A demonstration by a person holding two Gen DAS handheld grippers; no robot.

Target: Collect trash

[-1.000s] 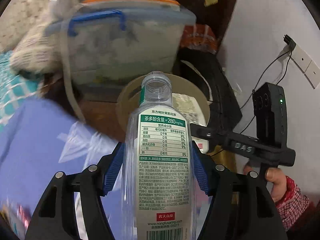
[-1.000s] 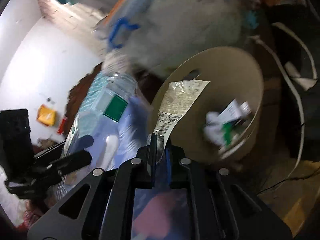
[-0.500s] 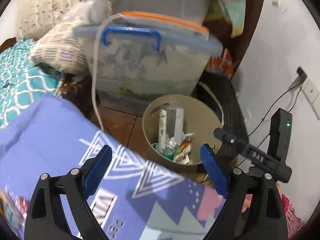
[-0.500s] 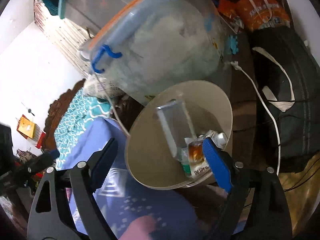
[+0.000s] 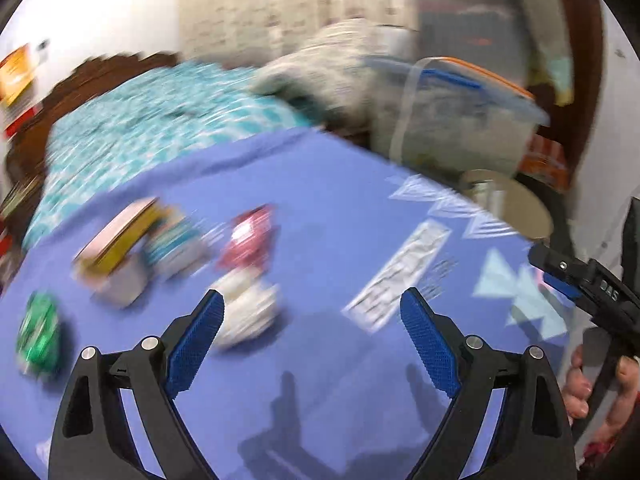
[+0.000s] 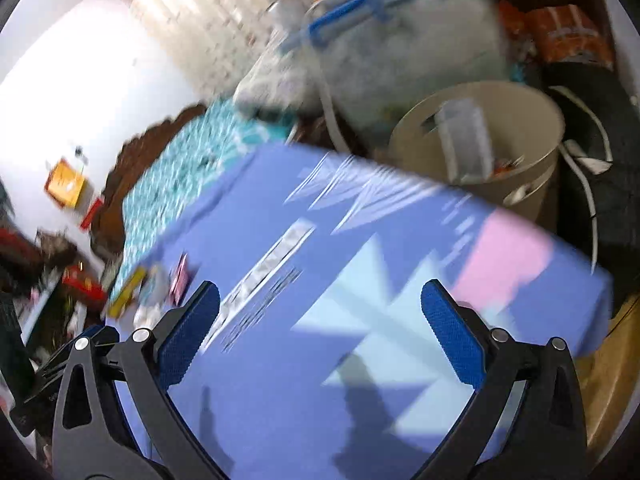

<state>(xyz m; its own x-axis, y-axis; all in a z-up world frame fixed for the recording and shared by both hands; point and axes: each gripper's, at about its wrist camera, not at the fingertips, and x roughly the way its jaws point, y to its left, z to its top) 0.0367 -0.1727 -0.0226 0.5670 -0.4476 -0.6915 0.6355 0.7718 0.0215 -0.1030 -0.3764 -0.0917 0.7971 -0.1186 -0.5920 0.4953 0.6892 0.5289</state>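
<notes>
Both views are motion-blurred. My left gripper (image 5: 312,332) is open and empty above the blue patterned mat (image 5: 320,380). On the mat ahead lie a white crumpled piece (image 5: 248,312), a red wrapper (image 5: 248,240), a yellow and pink box (image 5: 120,236), a teal packet (image 5: 176,248) and a green wrapper (image 5: 38,336). My right gripper (image 6: 320,328) is open and empty over the mat (image 6: 360,340). The beige bin (image 6: 532,128) beyond the mat's edge holds a clear bottle (image 6: 464,140) and other trash; it also shows in the left wrist view (image 5: 516,204).
A clear storage box with blue handle (image 6: 400,40) stands behind the bin. A black bag with a white cable (image 6: 592,152) lies to its right. A teal bedspread (image 5: 160,120) lies beyond the mat. The right gripper shows at the left view's right edge (image 5: 592,288).
Both grippers let go: the bottle and the paper wrapper went into the bin. Both have since swung left, back over the mat, toward the items lying on it.
</notes>
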